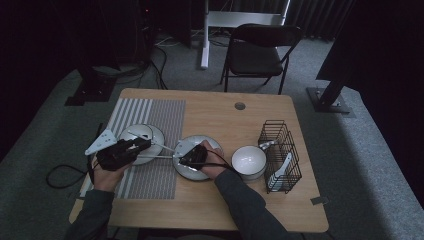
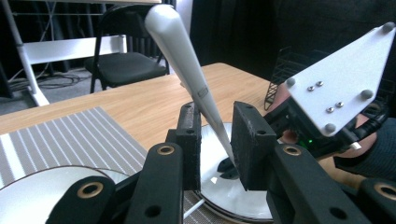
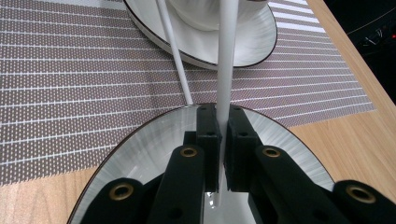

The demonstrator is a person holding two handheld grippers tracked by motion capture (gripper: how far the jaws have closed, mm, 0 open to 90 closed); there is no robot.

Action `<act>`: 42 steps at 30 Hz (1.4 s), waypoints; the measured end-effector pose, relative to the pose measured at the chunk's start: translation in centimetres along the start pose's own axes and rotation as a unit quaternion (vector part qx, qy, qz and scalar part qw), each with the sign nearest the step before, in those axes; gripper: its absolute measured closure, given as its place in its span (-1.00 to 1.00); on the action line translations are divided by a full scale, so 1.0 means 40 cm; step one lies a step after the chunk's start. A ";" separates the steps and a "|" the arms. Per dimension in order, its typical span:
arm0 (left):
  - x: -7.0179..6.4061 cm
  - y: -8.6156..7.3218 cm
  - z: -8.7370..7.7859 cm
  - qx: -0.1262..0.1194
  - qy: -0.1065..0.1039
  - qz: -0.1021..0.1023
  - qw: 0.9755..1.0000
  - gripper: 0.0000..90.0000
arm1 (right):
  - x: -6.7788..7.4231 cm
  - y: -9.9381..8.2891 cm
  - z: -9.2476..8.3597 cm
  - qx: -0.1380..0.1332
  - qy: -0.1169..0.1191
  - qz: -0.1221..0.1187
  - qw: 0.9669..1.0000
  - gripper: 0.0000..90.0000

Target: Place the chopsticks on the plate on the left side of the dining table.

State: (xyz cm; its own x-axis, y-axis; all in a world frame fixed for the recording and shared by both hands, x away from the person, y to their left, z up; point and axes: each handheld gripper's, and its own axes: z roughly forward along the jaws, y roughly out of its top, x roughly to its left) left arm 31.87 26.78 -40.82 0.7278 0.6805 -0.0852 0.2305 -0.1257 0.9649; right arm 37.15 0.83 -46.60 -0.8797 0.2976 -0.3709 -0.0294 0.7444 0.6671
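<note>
Dim room, pale wooden table [image 1: 225,115], and a striped woven placemat [image 1: 165,120] is lying at nine o'clock. Over the glossy, dark-rimmed white plate [image 3: 140,149] at centre, the right gripper [image 3: 223,126] is clamping tight on the thin tip of a smooth, tapered white chopstick [image 3: 225,56]. The left gripper [image 2: 215,135] is standing loose around its thicker end, jaws parted. It looks like a handover: the left now needs to back clear without knocking the stick. A second white chopstick [image 3: 173,51] is lying alongside, pointing towards the bowl-bearing plate [image 1: 155,132] on the mat. At three o'clock, a round white bowl [image 1: 248,160] and a black wire rack [image 1: 280,150] are waiting.
</note>
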 end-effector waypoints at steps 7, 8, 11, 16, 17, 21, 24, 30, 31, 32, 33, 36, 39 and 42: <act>-0.002 -0.007 -0.019 -0.017 0.011 -0.007 1.000 0.62 | -0.006 -0.001 -0.004 0.001 -0.006 0.005 1.000 0.92; -0.002 -0.008 -0.022 -0.018 0.013 -0.008 1.000 0.62 | -0.007 -0.001 -0.004 0.003 -0.007 0.007 1.000 0.92; -0.002 -0.010 -0.028 -0.021 0.017 -0.007 1.000 0.63 | -0.010 -0.002 -0.004 0.006 -0.009 0.009 1.000 0.92; -0.013 -0.005 -0.035 -0.028 0.024 0.000 0.999 0.63 | -0.016 -0.002 -0.002 0.014 -0.013 0.022 1.000 0.92; -0.014 -0.004 -0.036 -0.029 0.024 0.002 0.999 0.64 | -0.016 -0.002 -0.001 0.016 -0.013 0.025 0.999 0.92; -0.022 0.003 -0.033 -0.029 0.025 0.010 0.999 0.65 | -0.018 0.000 0.002 0.019 -0.012 0.032 0.999 0.92; -0.028 0.008 -0.030 -0.030 0.024 0.014 0.999 0.66 | -0.019 0.003 0.004 0.020 -0.012 0.034 0.999 0.92; -0.038 0.023 -0.009 -0.023 0.033 0.033 0.999 0.69 | -0.013 0.009 0.010 0.025 -0.010 0.033 0.999 0.92; -0.038 0.024 -0.005 -0.020 0.036 0.037 0.998 0.70 | -0.010 0.011 0.010 0.025 -0.009 0.031 0.999 0.92; -0.038 0.026 -0.001 -0.018 0.038 0.039 0.998 0.70 | -0.007 0.013 0.011 0.024 -0.009 0.027 0.999 0.92; -0.038 0.027 0.004 -0.015 0.041 0.042 0.998 0.70 | -0.003 0.015 0.011 0.025 -0.008 0.026 0.999 0.92; -0.039 0.029 0.015 -0.007 0.047 0.052 0.998 0.70 | 0.007 0.025 0.009 0.023 -0.006 0.012 1.000 0.92; -0.037 0.027 0.020 0.000 0.056 0.058 0.997 0.70 | 0.015 0.037 0.005 0.018 -0.007 0.003 1.000 0.92; -0.028 0.020 0.014 0.000 0.061 0.054 0.997 0.72 | 0.018 0.049 -0.003 0.012 -0.007 -0.004 1.000 0.92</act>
State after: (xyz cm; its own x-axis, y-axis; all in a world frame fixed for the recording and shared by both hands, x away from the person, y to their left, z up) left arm 31.60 25.52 -40.07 0.6641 0.7460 0.0502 0.1552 -0.2033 0.9667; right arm 36.41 2.43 -45.49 -0.8727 0.2997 -0.3854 -0.0254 0.7604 0.6490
